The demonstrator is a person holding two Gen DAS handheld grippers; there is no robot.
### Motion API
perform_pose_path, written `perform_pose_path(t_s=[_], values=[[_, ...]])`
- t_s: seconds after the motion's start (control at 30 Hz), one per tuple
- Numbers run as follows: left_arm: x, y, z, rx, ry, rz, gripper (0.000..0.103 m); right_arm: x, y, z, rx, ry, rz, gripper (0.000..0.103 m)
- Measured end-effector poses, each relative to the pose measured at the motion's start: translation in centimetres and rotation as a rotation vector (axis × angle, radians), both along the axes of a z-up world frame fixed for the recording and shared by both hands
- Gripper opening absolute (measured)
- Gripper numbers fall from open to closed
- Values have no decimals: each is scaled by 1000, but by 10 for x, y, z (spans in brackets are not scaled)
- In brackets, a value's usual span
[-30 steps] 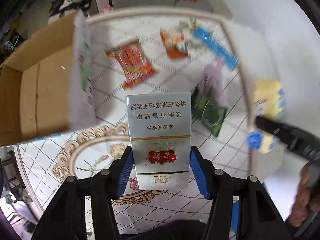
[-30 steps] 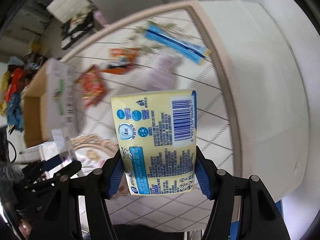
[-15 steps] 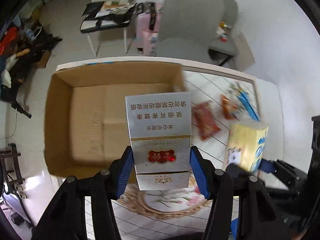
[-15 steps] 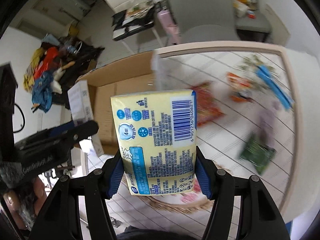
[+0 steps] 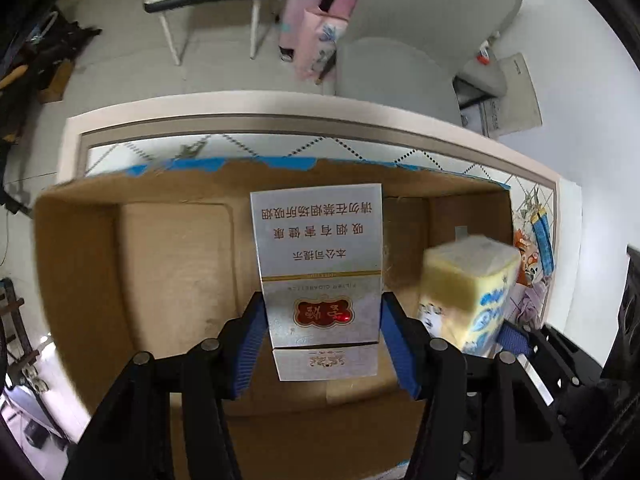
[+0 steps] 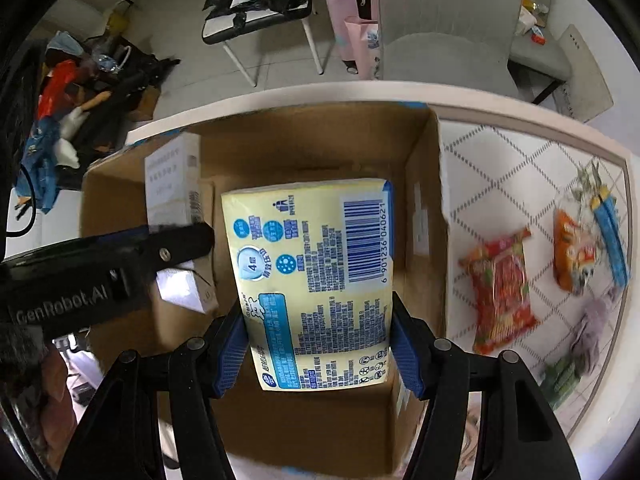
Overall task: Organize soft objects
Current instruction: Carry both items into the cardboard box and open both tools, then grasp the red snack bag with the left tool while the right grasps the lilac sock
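Fingers (image 5: 252,344) of the left gripper (image 5: 322,340) clamp a silver cigarette pack (image 5: 320,276); those of the right gripper (image 6: 316,344) clamp a yellow tissue pack (image 6: 312,276). Both packs hang above the open cardboard box (image 6: 424,184) on the tiled table (image 6: 520,172).

A lived-in home room: tiled table (image 6: 500,168), grey armchair (image 5: 420,40), pink suitcase (image 6: 348,12), clothes heaped on the floor (image 6: 60,92).

Both wrist views: close above, looking down into cardboard box (image 5: 168,280) (image 6: 320,148) on counter (image 5: 280,118) (image 6: 500,184); box shared.
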State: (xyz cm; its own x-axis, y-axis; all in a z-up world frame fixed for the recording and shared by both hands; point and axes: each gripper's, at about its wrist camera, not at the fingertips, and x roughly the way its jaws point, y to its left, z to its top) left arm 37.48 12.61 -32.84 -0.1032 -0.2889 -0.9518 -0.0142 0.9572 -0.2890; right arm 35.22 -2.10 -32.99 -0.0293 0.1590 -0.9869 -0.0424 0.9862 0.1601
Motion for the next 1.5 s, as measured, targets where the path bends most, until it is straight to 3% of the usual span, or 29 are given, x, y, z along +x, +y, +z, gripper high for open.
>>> perform_pose_path(t_s=[0.17,0.23,0.3,0.37,0.57,0.8,1.17,1.5], values=[[14,-3,-23,12,72,0,54,23,3,-16,-33,8,-8,69],[13,1,-23,4,79,18,54,26,4,-15,-31,2,-12,79],[10,3,-20,7,69,21,55,27,5,-15,-44,-7,-11,81],[6,8,-16,29,49,22,69,24,5,-13,-51,-12,-10,82],[-15,26,0,81,3,33,89,1,12,-1,-87,-14,12,89],[-55,42,30,162,-98,54,99,-35,13,13,-92,-20,-13,95],[-119,34,83,225,-216,72,100,-99,14,63,-59,-97,16,95],[-154,3,140,215,-308,111,102,-139,-27,117,72,-164,1,95]])
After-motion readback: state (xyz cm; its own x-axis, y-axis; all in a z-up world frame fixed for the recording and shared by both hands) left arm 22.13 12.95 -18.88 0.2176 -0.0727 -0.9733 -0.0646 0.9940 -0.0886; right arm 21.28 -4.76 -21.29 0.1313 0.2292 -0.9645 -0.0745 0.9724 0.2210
